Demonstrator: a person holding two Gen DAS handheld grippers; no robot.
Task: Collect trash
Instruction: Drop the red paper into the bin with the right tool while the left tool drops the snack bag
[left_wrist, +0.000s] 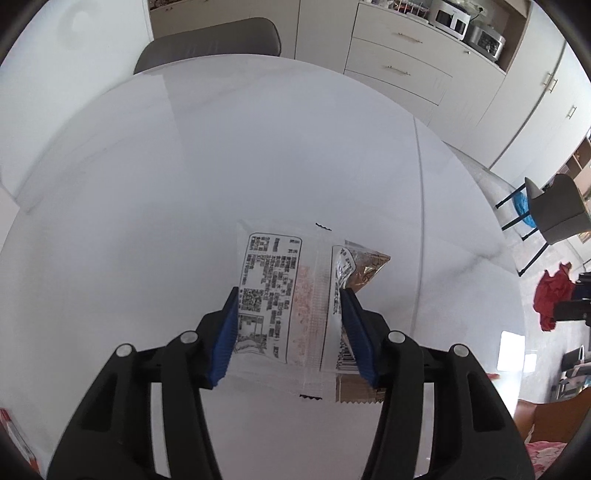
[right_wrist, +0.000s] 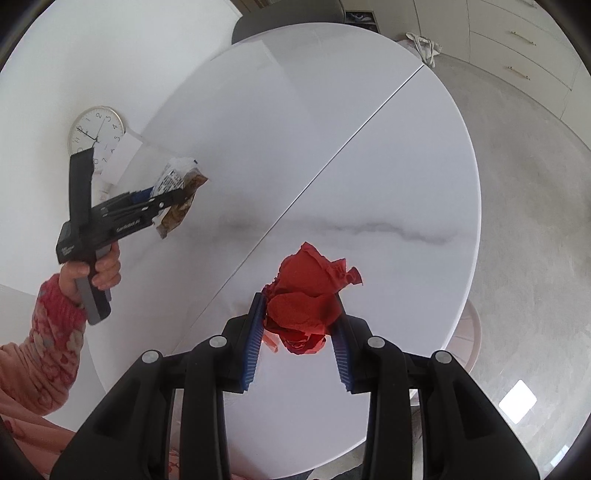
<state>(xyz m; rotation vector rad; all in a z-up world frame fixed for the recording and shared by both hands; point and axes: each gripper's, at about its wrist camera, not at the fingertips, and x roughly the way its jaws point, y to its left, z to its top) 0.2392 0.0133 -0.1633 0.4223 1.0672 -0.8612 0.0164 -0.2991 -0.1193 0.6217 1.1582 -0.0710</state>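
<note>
The left gripper (left_wrist: 288, 328) jaws clamp the clear wrapper (left_wrist: 280, 295) across its width, long axis running forward; right gripper (right_wrist: 301, 332) jaws hold the red wad (right_wrist: 306, 295) above the desk (right_wrist: 369, 177)

The table (right_wrist: 369, 184) in front of me is round, white and glossy, with a faint grey vein running across its top. A thin straight seam (right_wrist: 351, 144) splits that top into two parts. A red-and-white box corner (left_wrist: 9, 435) shows at the near left edge; I cannot tell whether it rests on the table.
</note>
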